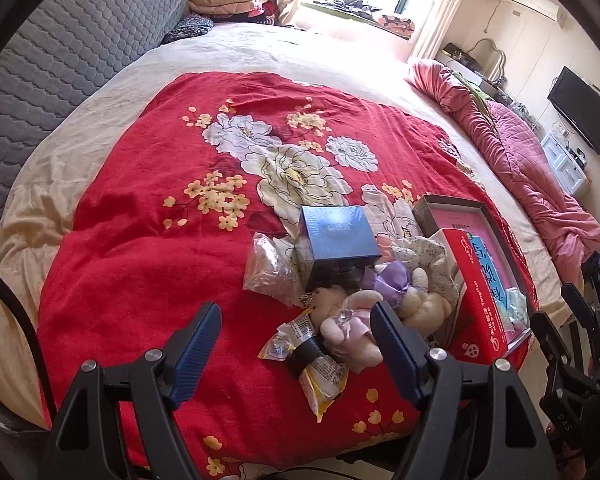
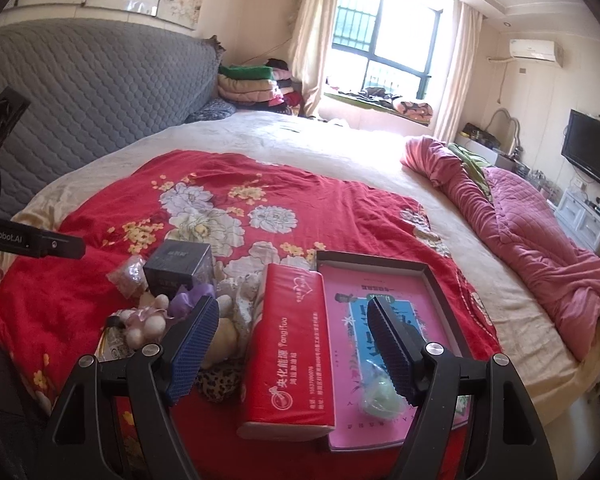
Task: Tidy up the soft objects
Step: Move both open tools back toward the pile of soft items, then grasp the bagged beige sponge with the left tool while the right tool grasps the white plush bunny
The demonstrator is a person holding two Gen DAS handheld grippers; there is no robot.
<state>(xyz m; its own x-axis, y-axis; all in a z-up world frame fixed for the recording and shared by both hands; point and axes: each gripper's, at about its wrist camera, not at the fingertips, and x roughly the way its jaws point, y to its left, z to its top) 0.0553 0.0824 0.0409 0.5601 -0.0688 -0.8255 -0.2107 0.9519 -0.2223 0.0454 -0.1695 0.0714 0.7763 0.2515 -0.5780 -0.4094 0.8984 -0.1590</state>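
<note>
- Carrier: bed (image 1: 100,184) with red floral quilt (image 1: 140,248); all items heaped toward the quilt's near right corner.
- Soft items: pale plush toys (image 1: 352,328) in a loose pile with a purple bow (image 1: 392,280) and lace cloth, touching one another; a leopard-print piece (image 2: 216,384) at the pile's near edge.
- Hard or crinkly neighbours: dark blue box (image 1: 336,236) just behind the pile, clear bag of small bits (image 1: 268,268) to its left, yellow snack packet (image 1: 320,376) partly under the plush.
- Receiver, judged: shallow box lid with pink liner (image 2: 384,300) at the right edge, red tissue pack (image 2: 288,344) leaning on its left wall, a pale green ball (image 2: 380,400) already inside.
- Left gripper (image 1: 296,354): spread, nothing between the pads, pitched steeply down over the packet and nearest plush.
- Right gripper (image 2: 294,346): spread, empty, angled less steeply, straddling the tissue pack and the lid's left wall without pressing on either.
- Step in hand, judged: approach for a first pick from the pile.
- Handling note: close on the plush body, not the bow; keep pads clear of the packet beneath; lift straight up so that neighbours do not drag.
</note>
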